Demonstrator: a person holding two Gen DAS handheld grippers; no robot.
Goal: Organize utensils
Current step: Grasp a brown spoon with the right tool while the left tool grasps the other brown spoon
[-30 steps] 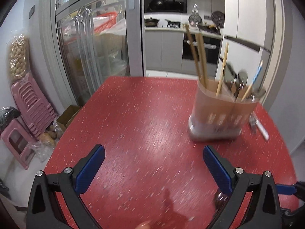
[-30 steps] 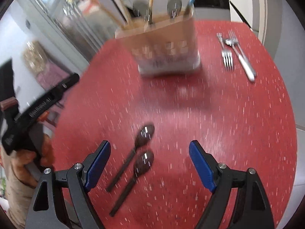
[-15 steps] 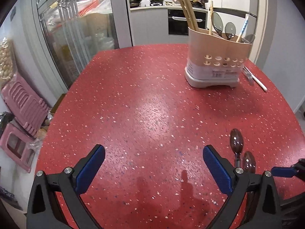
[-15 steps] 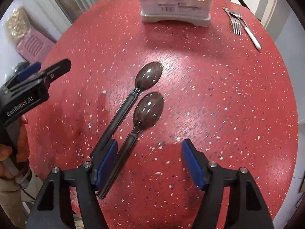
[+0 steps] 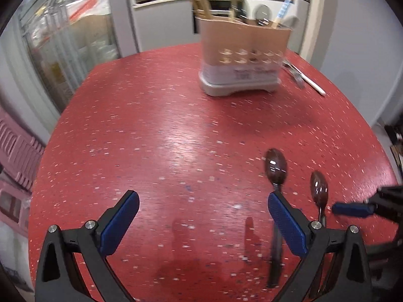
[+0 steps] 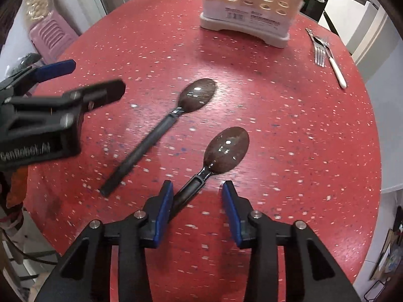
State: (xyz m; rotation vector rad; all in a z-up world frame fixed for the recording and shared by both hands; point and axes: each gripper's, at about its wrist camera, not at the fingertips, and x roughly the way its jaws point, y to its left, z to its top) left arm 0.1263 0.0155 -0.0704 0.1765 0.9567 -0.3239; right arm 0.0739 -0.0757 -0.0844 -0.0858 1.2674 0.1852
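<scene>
- The right gripper hangs low over the near part of the red speckled table, and its jaws are closing.
- The handle of the nearer dark spoon lies between the two blue pads. It rests against the left pad, while the right pad stands clear of it, so nothing is clamped.
- That spoon's bowl points toward the far edge of the table, and its handle runs back toward the near edge under the gripper.
- The second dark spoon lies flat just beside the first, on its left and a little farther from the near edge. It lies at a similar slant and the two do not touch.
- The left gripper is released, its jaws spread wide over bare tabletop near the near edge, with nothing between them.
- In the left wrist view its right finger overlaps the second spoon's handle; whether it touches cannot be told.
- In the right wrist view the left gripper sits toward the left edge of the table, beside the second spoon's handle.
- The beige utensil holder stands upright near the far edge of the table, with wooden sticks and other utensils standing in it.
- A fork and a white-handled utensil lie side by side near the far right edge, just right of the holder.
- Pink plastic stools stand on the floor beyond the left edge of the table.
</scene>
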